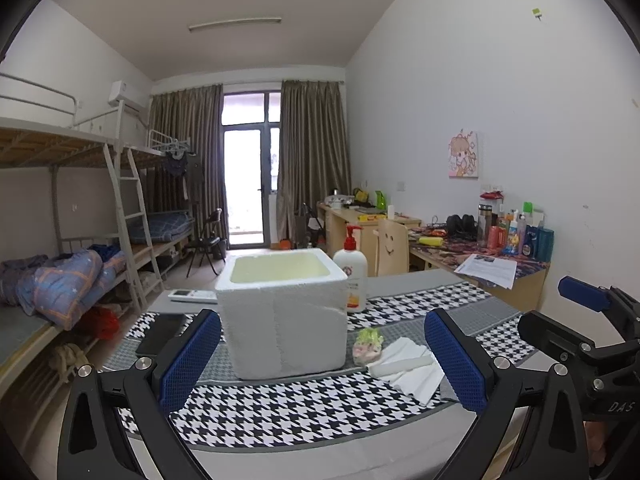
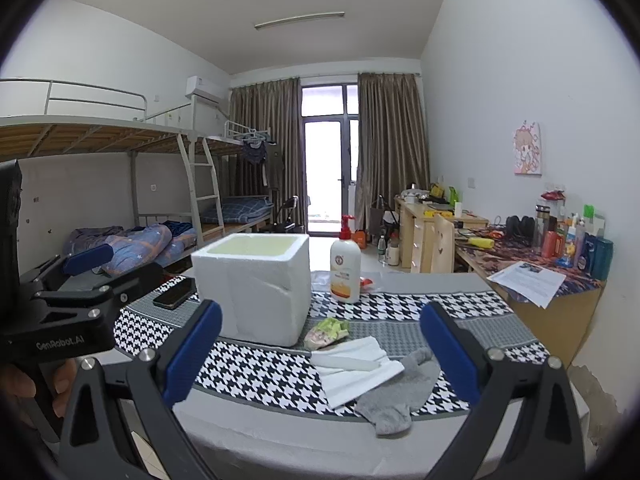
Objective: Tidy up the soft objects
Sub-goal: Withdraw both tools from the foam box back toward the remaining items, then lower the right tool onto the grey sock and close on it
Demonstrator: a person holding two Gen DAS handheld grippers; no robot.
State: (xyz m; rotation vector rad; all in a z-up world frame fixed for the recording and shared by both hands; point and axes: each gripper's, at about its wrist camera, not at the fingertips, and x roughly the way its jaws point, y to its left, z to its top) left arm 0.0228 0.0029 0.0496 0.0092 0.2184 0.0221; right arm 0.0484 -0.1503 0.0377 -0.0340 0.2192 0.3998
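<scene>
Soft things lie near the front edge of the table (image 2: 280, 444), on its houndstooth cloth (image 2: 264, 376): a grey sock (image 2: 394, 398) nearest the edge, limp and creased, touching a white folded cloth (image 2: 356, 368) just behind it, then a small green-and-pink crumpled item (image 2: 326, 330), too small to identify. Left gripper (image 1: 322, 358) and right gripper (image 2: 320, 354) both hover above the front edge with blue pads spread wide, holding nothing. Bare patterned cloth stretches left of the sock. Behind stands a white foam box (image 2: 256, 284), open-topped, with a lotion bottle (image 2: 346, 270) past it and a phone (image 2: 175, 293) towards the left edge. In the left view, the sock is hidden behind a finger.
</scene>
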